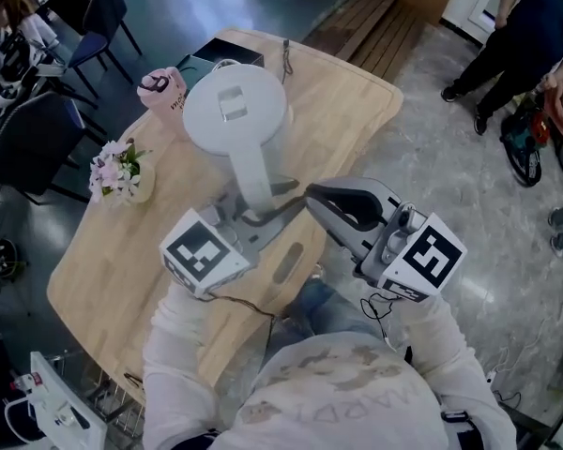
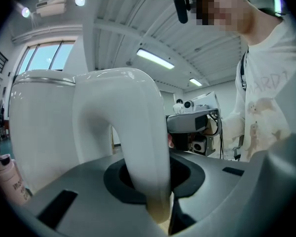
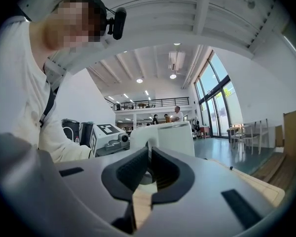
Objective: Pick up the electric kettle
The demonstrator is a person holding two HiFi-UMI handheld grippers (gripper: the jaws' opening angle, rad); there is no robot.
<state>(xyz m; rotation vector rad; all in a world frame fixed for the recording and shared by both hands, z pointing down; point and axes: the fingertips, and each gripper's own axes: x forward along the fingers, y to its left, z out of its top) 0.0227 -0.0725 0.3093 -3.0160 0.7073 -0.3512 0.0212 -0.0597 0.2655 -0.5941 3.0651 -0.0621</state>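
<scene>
The white electric kettle [image 1: 235,111] hangs in the air above the wooden table [image 1: 357,101], seen from above with its round lid facing me. My left gripper [image 1: 263,216] is shut on its curved white handle [image 1: 253,181]. In the left gripper view the handle [image 2: 138,132] runs down between the jaws of the left gripper [image 2: 153,181], with the kettle body [image 2: 39,127] to its left. My right gripper [image 1: 319,200] sits just right of the handle, apart from it, its jaws together on nothing. The right gripper [image 3: 149,169] looks at the kettle [image 3: 170,137] just ahead of it.
A pink cup [image 1: 164,92], a black box [image 1: 220,52] and a small vase of flowers [image 1: 117,172] stand on the table's far and left parts. Dark chairs [image 1: 38,129] stand to the left. A person [image 1: 525,36] is at the upper right. White equipment [image 1: 61,411] lies at the lower left.
</scene>
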